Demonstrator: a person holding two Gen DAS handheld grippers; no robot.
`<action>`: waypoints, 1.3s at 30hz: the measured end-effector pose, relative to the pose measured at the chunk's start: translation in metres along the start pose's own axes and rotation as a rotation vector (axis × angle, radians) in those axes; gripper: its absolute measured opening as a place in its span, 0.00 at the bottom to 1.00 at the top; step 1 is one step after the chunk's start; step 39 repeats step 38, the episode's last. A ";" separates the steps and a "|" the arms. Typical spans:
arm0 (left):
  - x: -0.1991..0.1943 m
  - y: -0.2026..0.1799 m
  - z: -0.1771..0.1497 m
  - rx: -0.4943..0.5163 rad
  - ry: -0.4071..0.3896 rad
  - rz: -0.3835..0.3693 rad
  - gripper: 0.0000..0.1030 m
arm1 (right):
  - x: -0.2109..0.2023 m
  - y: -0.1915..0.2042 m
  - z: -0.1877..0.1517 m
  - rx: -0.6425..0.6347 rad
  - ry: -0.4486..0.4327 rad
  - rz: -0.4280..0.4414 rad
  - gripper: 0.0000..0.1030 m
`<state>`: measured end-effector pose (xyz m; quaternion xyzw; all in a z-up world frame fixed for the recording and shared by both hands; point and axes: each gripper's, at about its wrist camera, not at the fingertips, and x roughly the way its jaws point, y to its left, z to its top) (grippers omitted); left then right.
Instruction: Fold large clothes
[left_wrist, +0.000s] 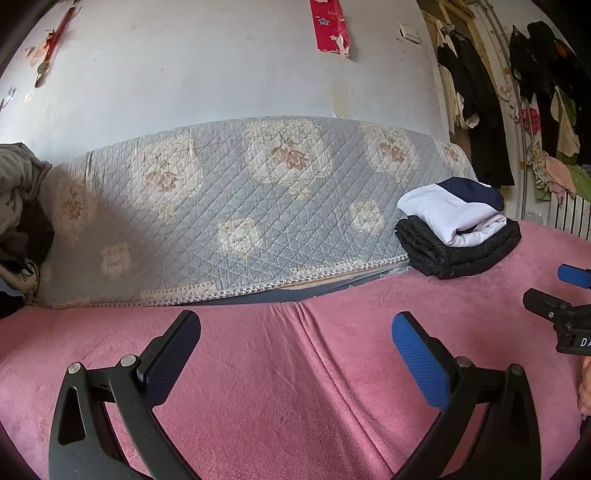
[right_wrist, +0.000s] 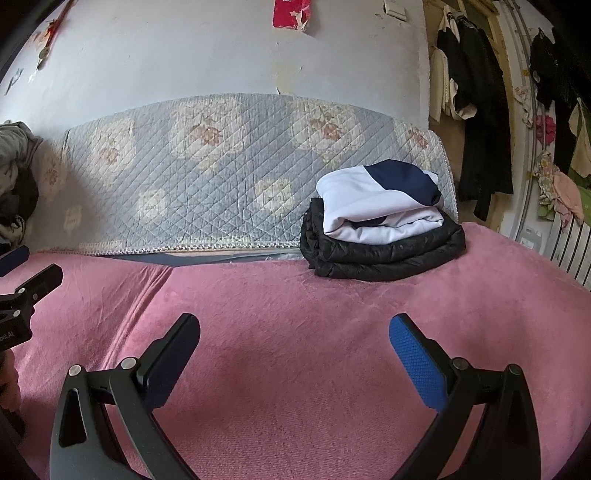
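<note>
The left wrist view catches the right gripper (left_wrist: 565, 295) at its right edge with a bit of a hand (left_wrist: 585, 384) behind it; the right wrist view shows the left gripper (right_wrist: 22, 273) at its left edge. Both grippers hover over the pink bedspread (right_wrist: 295, 369), fingers spread apart and empty. Two folded garments (a white-and-navy top (right_wrist: 376, 206) lying on a black quilted jacket (right_wrist: 384, 254)) sit against the quilted floral backrest (left_wrist: 240, 206). Dark clothes (left_wrist: 476, 110) hang at right, beside a pale wall.

Left claw (left_wrist: 295, 332) and right claw (right_wrist: 293, 334) side by side, both spread wide, empty.
</note>
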<state>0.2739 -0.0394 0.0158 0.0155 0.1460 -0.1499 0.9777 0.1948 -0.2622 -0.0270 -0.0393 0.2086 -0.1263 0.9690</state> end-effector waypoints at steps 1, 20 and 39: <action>0.000 0.001 0.000 -0.008 0.002 -0.001 1.00 | 0.000 0.000 0.000 0.001 -0.001 0.000 1.00; 0.004 0.006 -0.001 -0.035 0.034 0.019 1.00 | -0.001 -0.004 0.000 0.028 0.006 -0.007 1.00; 0.008 0.012 -0.002 -0.066 0.049 0.013 1.00 | -0.002 -0.001 -0.002 0.033 0.000 -0.018 1.00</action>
